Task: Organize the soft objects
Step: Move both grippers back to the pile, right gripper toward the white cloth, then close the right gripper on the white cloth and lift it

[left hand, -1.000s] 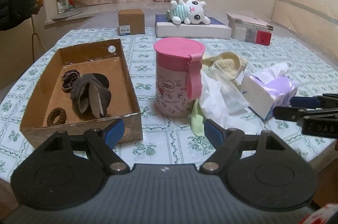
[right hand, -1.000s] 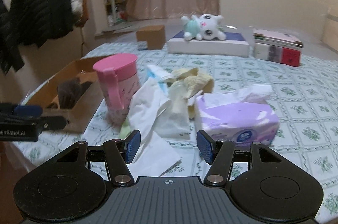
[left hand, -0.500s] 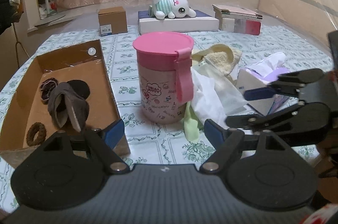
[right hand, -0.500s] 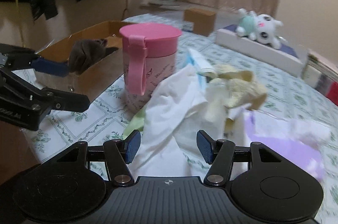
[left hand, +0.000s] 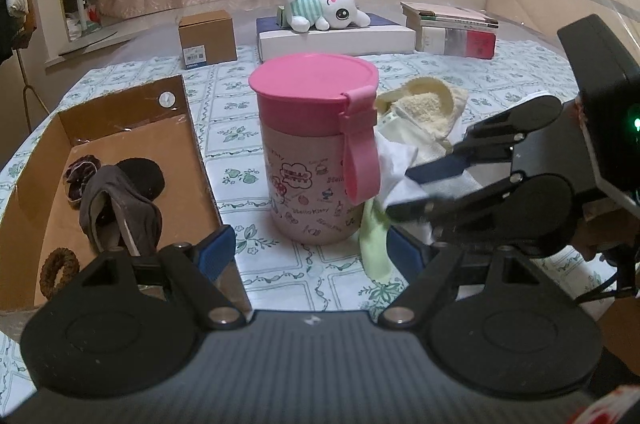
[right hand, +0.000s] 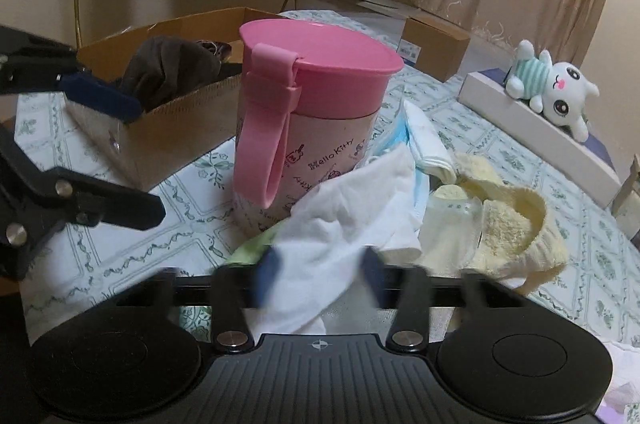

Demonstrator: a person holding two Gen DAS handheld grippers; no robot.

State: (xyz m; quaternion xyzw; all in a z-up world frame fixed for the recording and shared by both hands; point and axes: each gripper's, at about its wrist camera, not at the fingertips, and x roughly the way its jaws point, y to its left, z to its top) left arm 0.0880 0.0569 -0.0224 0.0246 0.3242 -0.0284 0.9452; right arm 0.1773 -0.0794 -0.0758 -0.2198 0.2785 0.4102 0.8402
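Worktop (left hand: 280,288) with a soft pile beside the pink cup (right hand: 312,112).
Right tool (right hand: 318,274) has just been closing on the light, floppy white cloth (right hand: 360,208); pinch a fold. Left tool (left hand: 308,250) is apart.

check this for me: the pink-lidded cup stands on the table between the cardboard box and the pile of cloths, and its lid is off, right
Not quite. The pink-lidded cup does stand between the cardboard box and the pile of cloths, but its lid is on, closing the top. The left wrist view shows this plainly, and the right wrist view agrees.
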